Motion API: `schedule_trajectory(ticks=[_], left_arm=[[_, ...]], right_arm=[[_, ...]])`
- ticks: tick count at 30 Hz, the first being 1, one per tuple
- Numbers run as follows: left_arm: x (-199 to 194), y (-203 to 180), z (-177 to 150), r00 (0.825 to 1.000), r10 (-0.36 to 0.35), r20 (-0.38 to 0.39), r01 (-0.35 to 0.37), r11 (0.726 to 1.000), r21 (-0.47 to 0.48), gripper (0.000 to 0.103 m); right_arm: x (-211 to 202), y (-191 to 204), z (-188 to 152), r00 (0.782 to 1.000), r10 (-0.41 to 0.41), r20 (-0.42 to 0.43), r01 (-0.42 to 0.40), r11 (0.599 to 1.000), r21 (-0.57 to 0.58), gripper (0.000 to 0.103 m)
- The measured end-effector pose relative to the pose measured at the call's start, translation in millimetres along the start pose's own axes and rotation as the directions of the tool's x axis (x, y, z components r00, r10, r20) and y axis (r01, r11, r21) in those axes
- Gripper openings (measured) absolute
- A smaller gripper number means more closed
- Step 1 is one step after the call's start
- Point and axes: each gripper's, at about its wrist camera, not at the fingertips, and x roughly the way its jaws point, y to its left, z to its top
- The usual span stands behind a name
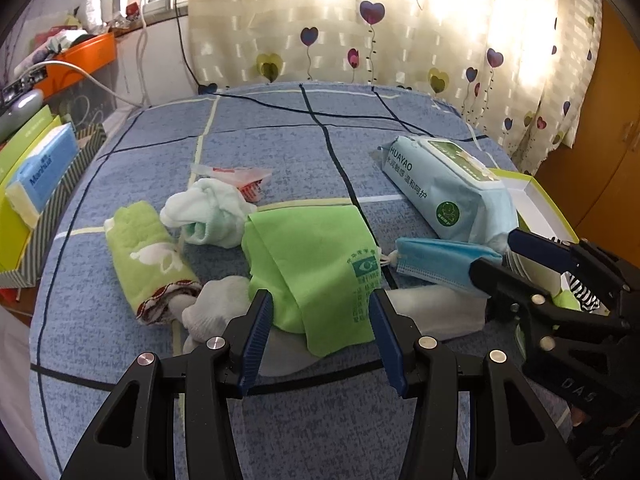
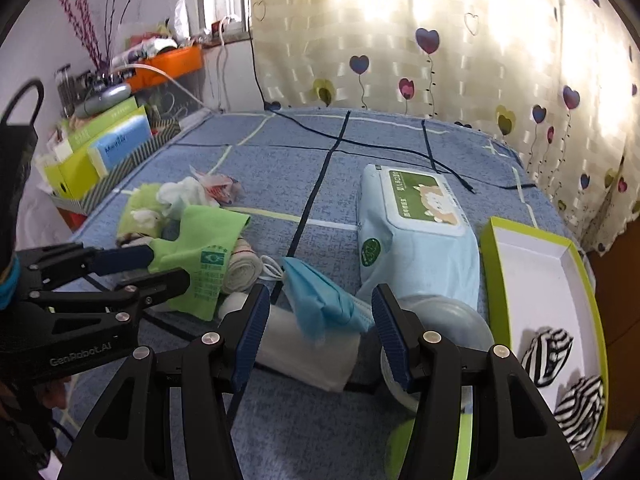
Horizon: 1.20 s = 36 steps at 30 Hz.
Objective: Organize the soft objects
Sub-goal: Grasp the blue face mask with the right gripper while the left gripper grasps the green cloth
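Observation:
On the blue bedspread lie a bright green cloth [image 1: 316, 264], a blue face mask [image 1: 440, 260], a green patterned towel roll [image 1: 148, 256], a pale mint cloth bundle [image 1: 208, 208], white socks [image 1: 216, 304] and a pack of wet wipes [image 1: 444, 188]. My left gripper [image 1: 320, 316] is open, its jaws on either side of the green cloth's near edge. My right gripper [image 2: 316, 312] is open around the blue mask [image 2: 320, 300]. In the right wrist view the left gripper [image 2: 160, 268] straddles the green cloth [image 2: 200, 256].
A lime-edged white box [image 2: 532, 256] at the right holds two striped socks [image 2: 548, 352]. A clear bowl [image 2: 448, 316] lies by the wipes [image 2: 416, 232]. A striped tray with tissue boxes [image 1: 44, 184] stands left of the bed. A black cable [image 1: 320, 114] crosses the far bedspread.

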Motion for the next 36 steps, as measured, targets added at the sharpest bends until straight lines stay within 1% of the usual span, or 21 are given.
schedule_trajectory(ticks=[5,8,11,16,21,24,26,28,30,33,35,36], left_arm=[[10,-2,5,0.999,0.031,-0.019,-0.03,0.999,0.024,0.049],[12,-3,9,0.999,0.03,-0.014,-0.029,0.999,0.033,0.049],[19,-4,10,0.998,0.05,-0.036,-0.049,0.998,0.04,0.049],[21,-3,11,0.998,0.048,-0.039,-0.047,0.998,0.036,0.049],[21,-4,11,0.998,0.049,-0.025,-0.048,0.998,0.036,0.049],[22,-6,10,0.998,0.05,-0.027,-0.049,0.998,0.048,0.048],[22,-7,11,0.999,0.045,-0.025,-0.044,0.998,0.049,0.043],[22,-7,10,0.999,0.036,-0.025,-0.035,0.998,0.047,0.033],[22,-8,10,0.999,0.042,-0.024,-0.041,0.998,0.054,0.03],[22,-11,10,0.999,0.047,-0.021,-0.046,0.997,0.065,0.02],[22,-11,10,0.999,0.045,-0.02,-0.044,0.997,0.065,0.017],[21,-11,10,0.999,0.045,-0.017,-0.044,0.997,0.065,0.013]], right_arm=[[12,3,5,1.0,-0.008,-0.03,0.008,1.0,-0.028,0.054],[19,3,6,0.999,-0.013,-0.05,0.011,0.999,-0.038,0.054],[23,4,6,0.998,-0.015,-0.062,0.012,0.999,-0.049,0.054],[31,4,6,0.996,-0.022,-0.088,0.018,0.998,-0.056,0.054],[33,1,5,0.996,-0.036,-0.087,0.032,0.998,-0.046,0.054],[34,2,5,0.996,-0.03,-0.086,0.026,0.999,-0.046,0.054],[34,2,4,0.996,-0.026,-0.087,0.022,0.999,-0.047,0.054],[34,3,3,0.996,-0.022,-0.087,0.018,0.999,-0.048,0.054],[34,3,3,0.996,-0.024,-0.085,0.02,0.999,-0.045,0.047],[33,2,2,0.996,-0.026,-0.084,0.023,0.999,-0.045,0.042],[33,2,2,0.996,-0.024,-0.083,0.02,0.999,-0.043,0.041],[33,1,2,0.996,-0.024,-0.083,0.021,0.999,-0.041,0.037]])
